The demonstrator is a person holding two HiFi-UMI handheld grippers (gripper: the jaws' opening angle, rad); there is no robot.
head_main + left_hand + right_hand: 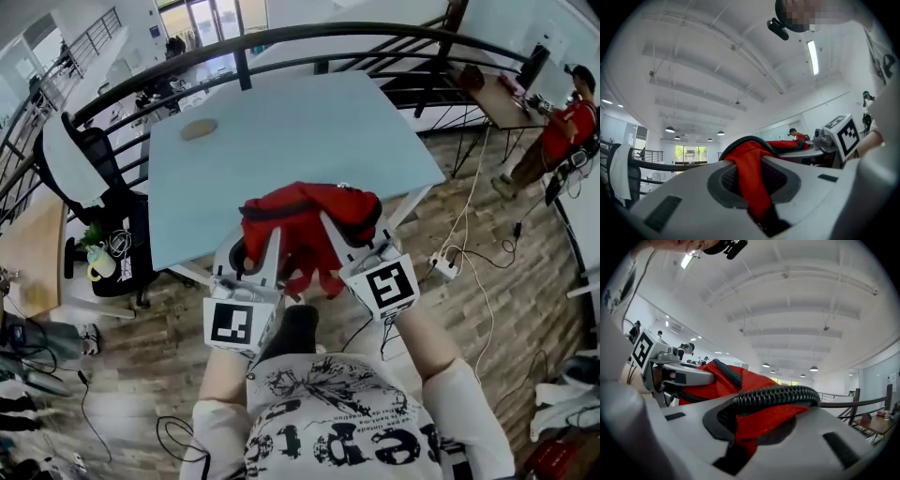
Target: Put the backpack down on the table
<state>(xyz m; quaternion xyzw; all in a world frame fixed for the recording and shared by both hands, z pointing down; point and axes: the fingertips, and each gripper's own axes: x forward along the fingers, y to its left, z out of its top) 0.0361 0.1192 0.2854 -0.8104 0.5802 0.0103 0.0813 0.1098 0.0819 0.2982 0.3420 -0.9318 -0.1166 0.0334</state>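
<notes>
Head view: the red backpack (309, 220) is up in the air right in front of the person, carried between both grippers and showing against the near edge of the table (281, 141).
Backpack: bunched into a lump, loose red ends hanging below it. From here it looks clear of the tabletop, not set down.
Left gripper (255, 242): on the backpack's left side, marker cube facing up at the camera.
Left gripper view: the jaws are drawn in narrow, with a fold of red fabric pinched between the pads. A black ribbed trim (745, 139) arcs over the top of the fold.
Right gripper (354, 230): on the backpack's right side, just beside the left one.
Right gripper view: same story here, jaws close together and clamped on red fabric, with the ribbed trim lying across them.
Table: pale blue top, with a round tan disc (199, 129) lying near its far left corner.
Around the room: a dark curved railing (281, 37) runs behind the table, and a black office chair (94, 159) stands to its left. A white power strip (442, 265) lies on the wooden floor at right, and a person in red (567, 122) is far off at right.
</notes>
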